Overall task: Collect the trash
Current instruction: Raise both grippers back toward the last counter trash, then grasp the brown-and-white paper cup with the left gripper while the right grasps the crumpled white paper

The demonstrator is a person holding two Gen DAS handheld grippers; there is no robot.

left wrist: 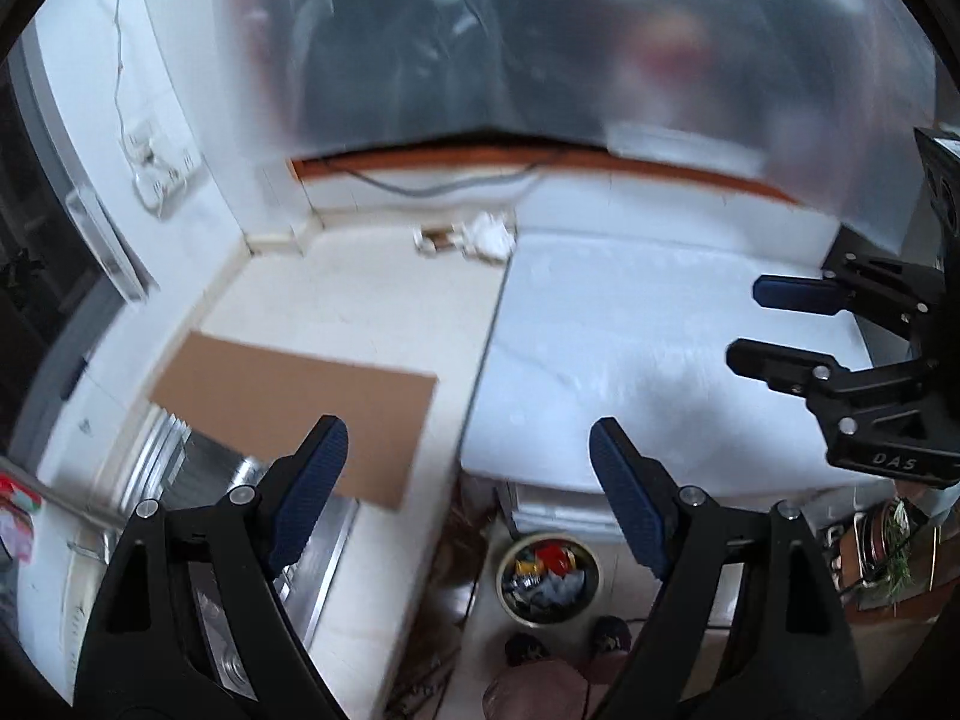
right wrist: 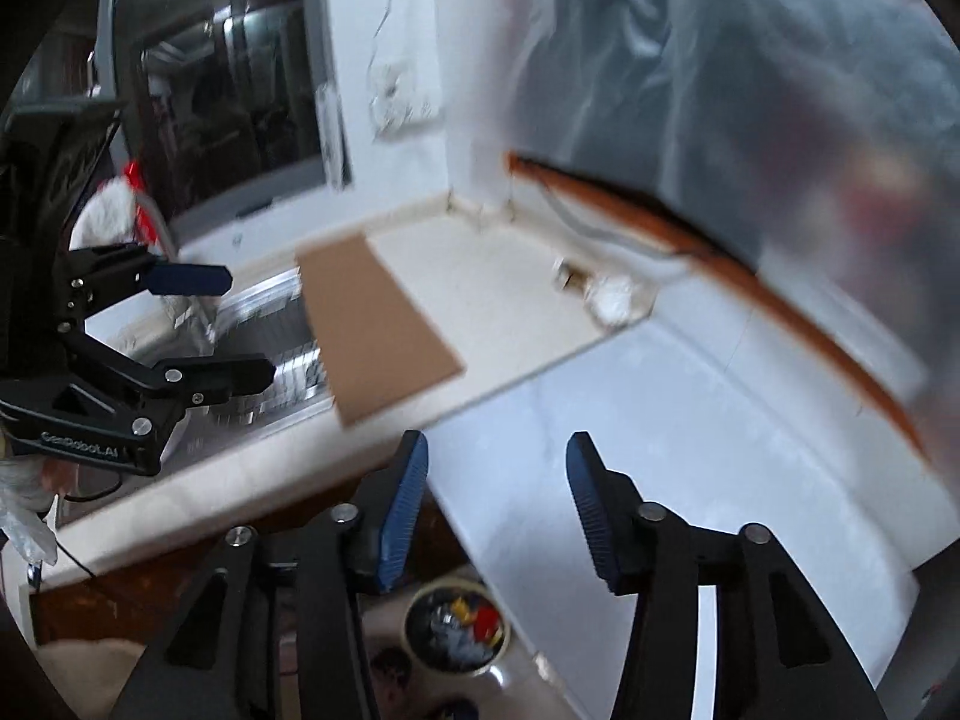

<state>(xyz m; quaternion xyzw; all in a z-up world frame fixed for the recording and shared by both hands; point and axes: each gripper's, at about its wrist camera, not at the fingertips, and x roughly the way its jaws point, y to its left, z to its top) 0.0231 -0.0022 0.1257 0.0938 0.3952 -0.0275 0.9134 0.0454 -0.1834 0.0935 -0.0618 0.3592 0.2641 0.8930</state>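
I hold the left hand-held gripper (left wrist: pixel 465 504) wide and empty, the right hand-held gripper (right wrist: pixel 498 510) parted, empty. The bin (left wrist: pixel 547 577) sits on the floor below the desk (left wrist: pixel 630 348) edge; crumpled paper (left wrist: pixel 489 234) remains at the back wall: approach it level

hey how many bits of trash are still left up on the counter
1 cluster: crumpled white paper with a small brown scrap beside it, at the back of the counter near the wall. Blur may hide more. The bin on the floor already holds trash.
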